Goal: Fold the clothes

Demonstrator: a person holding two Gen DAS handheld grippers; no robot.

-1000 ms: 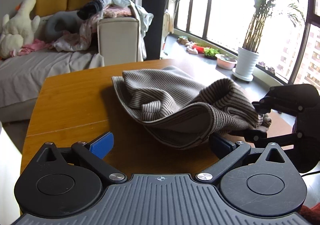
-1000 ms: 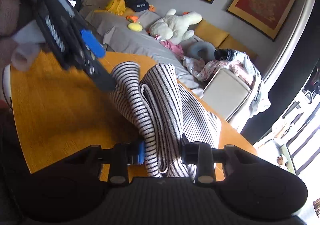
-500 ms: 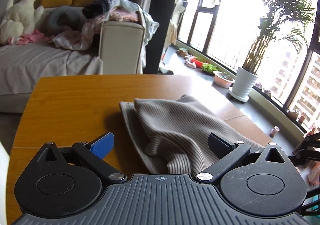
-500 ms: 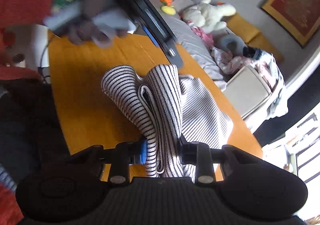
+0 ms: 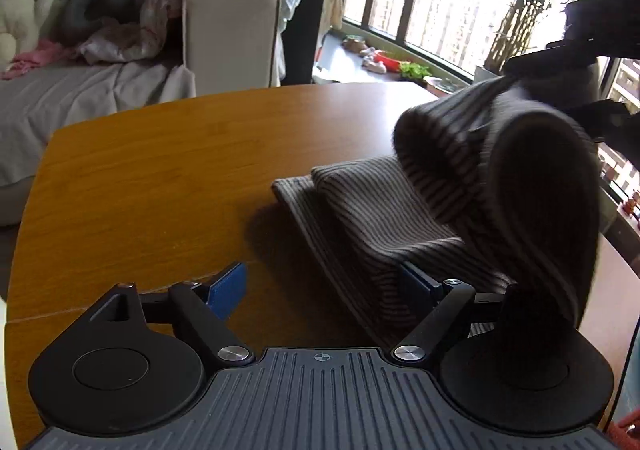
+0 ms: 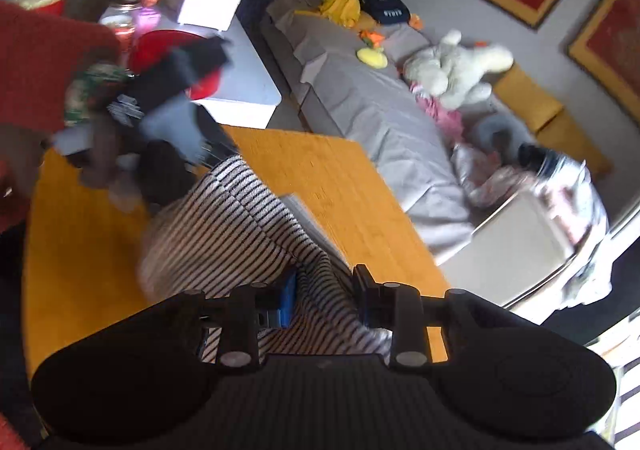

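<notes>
**Right hand lifted the striped end over; left fingers waited, spread, at the near edge**

Since a second earlier, the right gripper (image 6: 324, 292) had raised its end of the striped garment (image 5: 384, 210) off the worktop (image 5: 160, 178) and was carrying it up and across, where before the cloth lay bunched and low; the left gripper (image 5: 324, 282) had drawn in close to the near edge of the fabric.

The right fingers (image 6: 288, 296) were pinching a gathered band of the stripes between them, and the cloth ran forward from the pinch and down towards the worktop. In the left view that lifted end hung as a dark, rolled loop high on the right, above the layers lying flat.

The left fingers (image 5: 228, 288) stood spread and held nothing. The flat layers lay just ahead and to their right, the fabric touching or passing close by the right-hand finger, while the left-hand finger sat over bare wood. The garment's long axis ran away from the left gripper, slanting to the right.

The left hand was therefore the nearer to the resting layers. Judging from this, the next move depended on the right hand laying its raised end down along that slanted axis while the left pinned or caught the near edge.
</notes>
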